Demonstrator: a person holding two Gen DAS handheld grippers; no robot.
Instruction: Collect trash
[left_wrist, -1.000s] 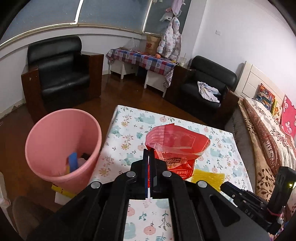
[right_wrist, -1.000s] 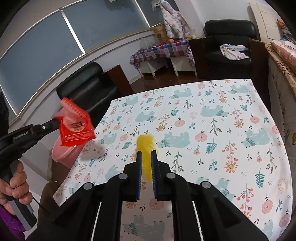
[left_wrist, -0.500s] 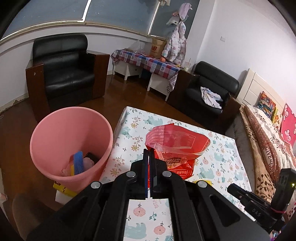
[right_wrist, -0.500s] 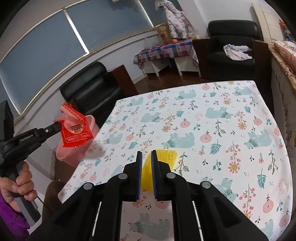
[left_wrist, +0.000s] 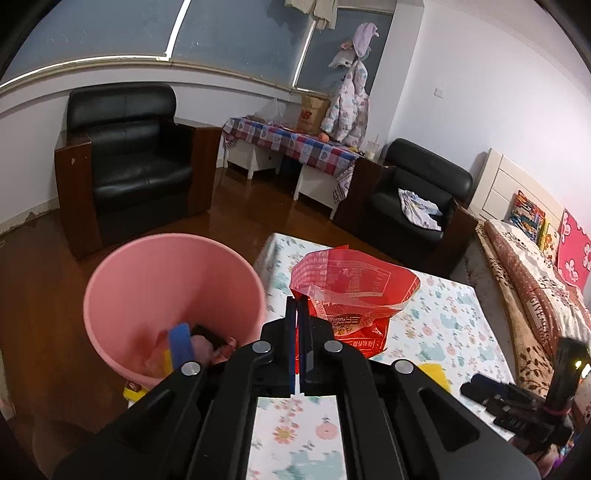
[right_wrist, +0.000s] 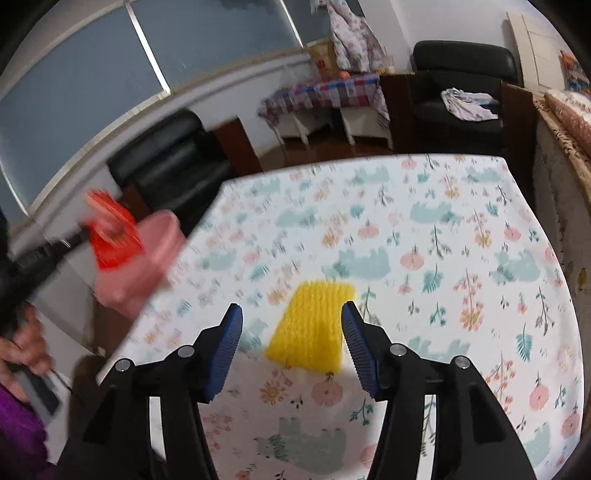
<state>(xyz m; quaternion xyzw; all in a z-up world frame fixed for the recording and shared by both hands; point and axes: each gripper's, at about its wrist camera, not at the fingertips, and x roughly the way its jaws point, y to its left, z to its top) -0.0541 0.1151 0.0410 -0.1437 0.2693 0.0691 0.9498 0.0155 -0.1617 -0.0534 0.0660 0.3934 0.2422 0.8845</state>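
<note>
My left gripper (left_wrist: 297, 306) is shut on a red plastic snack bag (left_wrist: 351, 291) and holds it in the air over the table's left edge, right of a pink trash bin (left_wrist: 162, 295) that holds several wrappers. In the right wrist view the bag (right_wrist: 112, 236) hangs blurred in front of the bin (right_wrist: 144, 269). My right gripper (right_wrist: 291, 317) is open, its blue-padded fingers either side of a yellow knitted cloth (right_wrist: 314, 328) lying flat on the floral tablecloth (right_wrist: 443, 236). The cloth also shows in the left wrist view (left_wrist: 434, 373).
The bin stands on the wooden floor (left_wrist: 44, 266) against the table's left side. Black armchairs (left_wrist: 129, 155) and a checkered side table (left_wrist: 295, 144) stand beyond. A bed (left_wrist: 535, 288) lies to the right. The right gripper's body (left_wrist: 517, 402) sits low right.
My right gripper has opened around the yellow cloth, which now lies flat between its fingers. My left gripper has carried the red bag further left toward the pink bin.
</note>
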